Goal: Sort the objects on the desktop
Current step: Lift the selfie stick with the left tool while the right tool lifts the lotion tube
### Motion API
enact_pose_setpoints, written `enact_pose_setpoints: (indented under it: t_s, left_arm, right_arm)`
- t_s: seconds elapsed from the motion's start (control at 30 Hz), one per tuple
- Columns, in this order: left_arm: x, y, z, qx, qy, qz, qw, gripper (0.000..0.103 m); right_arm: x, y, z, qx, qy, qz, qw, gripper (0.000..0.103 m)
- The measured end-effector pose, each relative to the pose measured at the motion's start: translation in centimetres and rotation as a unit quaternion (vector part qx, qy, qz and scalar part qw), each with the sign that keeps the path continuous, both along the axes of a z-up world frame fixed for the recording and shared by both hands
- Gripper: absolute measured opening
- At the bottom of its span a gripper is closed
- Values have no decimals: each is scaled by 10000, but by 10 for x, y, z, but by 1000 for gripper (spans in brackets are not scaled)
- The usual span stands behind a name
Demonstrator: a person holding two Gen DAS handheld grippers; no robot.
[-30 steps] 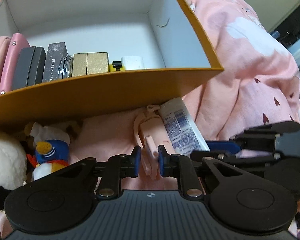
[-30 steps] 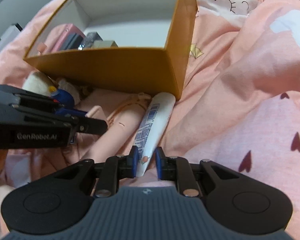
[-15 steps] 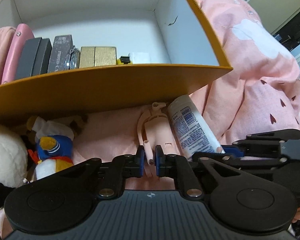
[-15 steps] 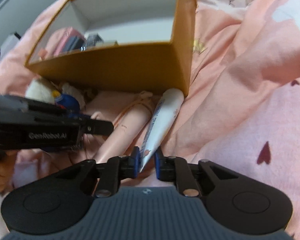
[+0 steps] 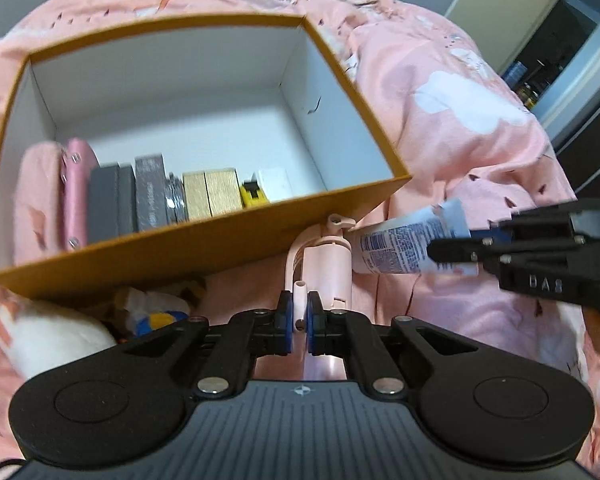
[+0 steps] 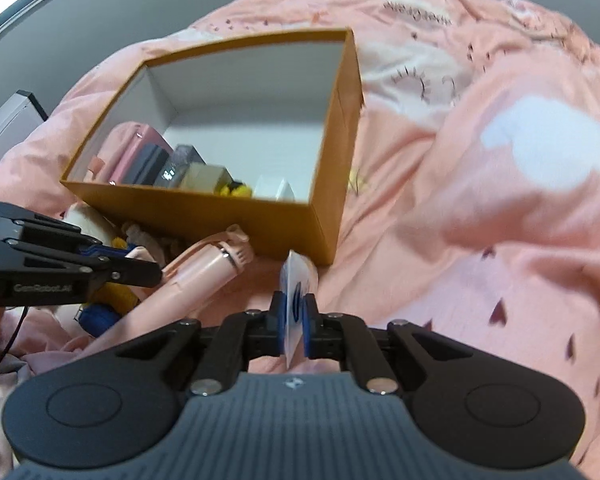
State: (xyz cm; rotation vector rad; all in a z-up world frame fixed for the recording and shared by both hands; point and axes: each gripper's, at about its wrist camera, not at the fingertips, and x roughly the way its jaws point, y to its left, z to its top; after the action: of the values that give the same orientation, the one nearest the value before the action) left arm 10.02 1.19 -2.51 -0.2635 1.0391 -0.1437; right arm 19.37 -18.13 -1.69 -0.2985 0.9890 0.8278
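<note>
Left tongs: the left tongs (image 5: 299,312) are closed on a thin peg of the pale pink plastic handheld device (image 5: 328,268); blue pads press it from both sides.
Pink device: its long body runs forward from the left tongs toward the box's near wall, its top end touching or just short of that wall; in the right wrist view it (image 6: 204,276) slants to the left of the right tongs, beside the black frame of the left tongs (image 6: 100,268).
Right tongs: the right tongs (image 6: 294,320) are closed on the flat crimped end of the white squeeze tube with blue print (image 6: 296,292).
Tube: seen edge-on just ahead of the right tongs; in the left wrist view it (image 5: 396,244) lies crosswise to the right of the pink device, its cap end near the device's top, its tail in the right tongs (image 5: 472,240).
Box: the open mustard-yellow cardboard box with white inside (image 5: 260,236) stands ahead of both tongs on the bed.
Box contents: along the near wall stand a pink case (image 5: 74,196), dark grey slabs (image 5: 112,204), two gold blocks (image 5: 212,194), a small yellow item (image 5: 252,194) and a white block (image 5: 276,184).
Bedding: a pink patterned quilt (image 6: 480,200) lies under everything.
Soft toys: a white plush (image 5: 56,340) and a blue-and-yellow toy (image 5: 156,320) lie left of the left tongs, below the box.
</note>
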Motion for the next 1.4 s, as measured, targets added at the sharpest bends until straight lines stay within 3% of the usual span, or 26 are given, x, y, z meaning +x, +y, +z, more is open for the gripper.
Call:
enact_pose_setpoints:
  t_s: [0.23, 0.37, 0.5, 0.57, 0.7, 0.87, 1.0, 1.07, 1.27, 1.37, 1.4]
  left_arm:
    - [-7, 7, 37, 199, -204, -352, 9990, 7]
    - [-10, 8, 63, 582, -429, -669, 9951, 7]
    - [-2, 6, 86, 1130, -707, -1069, 9853, 7]
    - [3, 5, 95, 1510, -945, -1308, 9753, 7]
    - [21, 4, 101, 2223, -1165, -1689, 9531, 7]
    - [49, 4, 93, 3094, -1262, -2234, 9157, 7]
    - [72, 3, 73, 3676, -1192, -2666, 8830, 7]
    - [83, 2, 58, 3968, -1164, -2927, 8622, 7]
    - [111, 2, 8, 4524, -994, -3505, 8140, 7]
    - [118, 3, -15, 4837, -1094, -3771, 7822, 7]
    - [120, 3, -20, 4890, -1124, -3821, 7760, 7]
  right_arm:
    - [3, -1, 32, 173, -142, 173, 9996, 7]
    - [1, -3, 52, 334, -180, 277, 9989, 6]
    - [2, 0, 73, 529, -333, 343, 9975, 6]
    - [3, 1, 83, 679, -391, 380, 9962, 6]
    - [7, 8, 108, 987, -603, 538, 9918, 6]
    - [15, 31, 123, 1010, -1092, 665, 9866, 6]
    - [26, 51, 111, 754, -1259, 684, 9868, 6]
    - [33, 58, 101, 671, -1170, 694, 9884, 6]
    - [49, 75, 79, 466, -1021, 712, 9911, 6]
    - [54, 81, 70, 361, -994, 751, 9916, 6]
    - [55, 82, 68, 338, -983, 759, 9917, 6]
